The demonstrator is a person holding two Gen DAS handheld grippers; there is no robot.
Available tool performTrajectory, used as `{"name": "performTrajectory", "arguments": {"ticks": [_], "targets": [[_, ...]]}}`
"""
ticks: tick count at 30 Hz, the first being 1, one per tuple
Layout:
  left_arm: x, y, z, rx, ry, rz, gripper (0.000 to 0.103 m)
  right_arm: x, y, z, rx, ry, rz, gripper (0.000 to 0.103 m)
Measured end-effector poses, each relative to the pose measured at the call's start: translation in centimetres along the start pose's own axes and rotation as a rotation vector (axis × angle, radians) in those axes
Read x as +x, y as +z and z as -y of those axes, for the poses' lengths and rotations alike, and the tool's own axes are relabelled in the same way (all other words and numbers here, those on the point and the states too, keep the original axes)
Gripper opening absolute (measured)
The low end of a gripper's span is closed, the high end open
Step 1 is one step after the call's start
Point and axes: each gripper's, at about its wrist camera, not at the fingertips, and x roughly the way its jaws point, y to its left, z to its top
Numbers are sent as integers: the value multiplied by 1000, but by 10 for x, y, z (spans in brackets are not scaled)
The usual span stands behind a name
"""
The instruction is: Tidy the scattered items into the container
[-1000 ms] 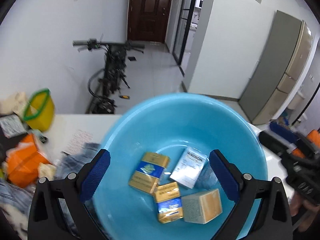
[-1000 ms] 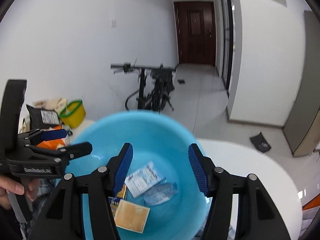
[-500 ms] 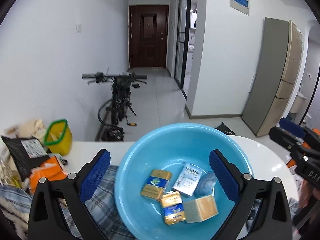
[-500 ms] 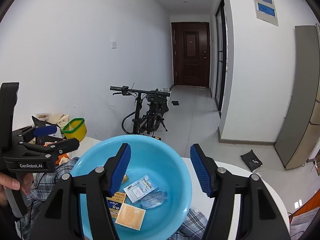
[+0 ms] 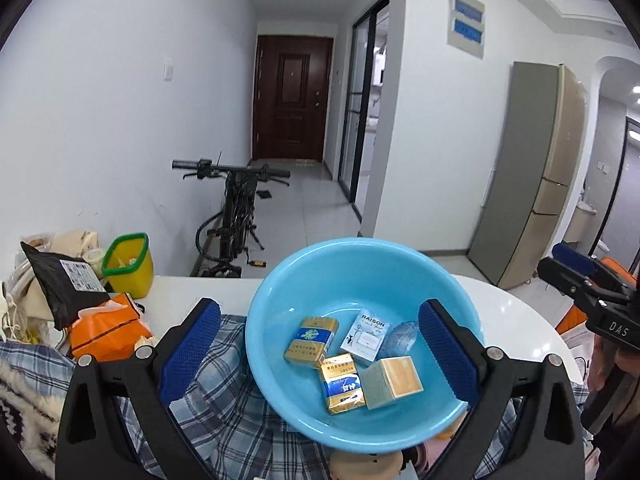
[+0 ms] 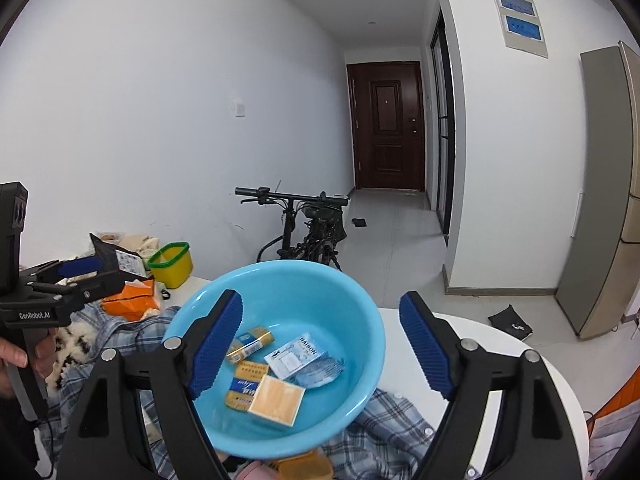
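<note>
Out to the left of the left gripper (image 5: 316,344), an orange packet (image 5: 108,330) and a yellow tub with a green rim (image 5: 128,264) sit on the white counter (image 5: 180,290), apart from the gathered goods. I judge them not part of this tidy-up, though that is uncertain. The left gripper hangs above the scene with its blue pads wide apart and nothing between them.

Straight ahead of and below both grippers rests the blue basin (image 5: 280,292), set on a rumpled plaid shirt (image 5: 224,412). Inside lie two gold-and-blue cigarette packs (image 5: 312,340) and (image 5: 342,383), a white Raison pack (image 5: 365,335), a tan carton (image 5: 394,382) and a small clear wrapper (image 5: 402,332), clustered on the basin floor, where its sloped wall lets them settle.

The right gripper (image 6: 320,344) also hovers over the basin, spread wide and empty. With both lifted clear, the collecting looks largely done. A tan object peeks out at the basin's near edge, half hidden; I cannot tell what it is.
</note>
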Motion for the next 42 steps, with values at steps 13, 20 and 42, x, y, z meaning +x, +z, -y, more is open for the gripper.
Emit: {"name": "performTrajectory", "arguments": {"ticks": [13, 20, 42], "targets": [[-44, -35, 21, 43, -98, 24, 101, -65, -32, -29, -102, 31, 62, 83], [-69, -51, 30, 83, -127, 50, 101, -85, -47, -38, -152, -11, 57, 89], [-85, -163, 21, 86, -56, 28, 101, -117, -162, -39, -61, 21, 2, 90]]}}
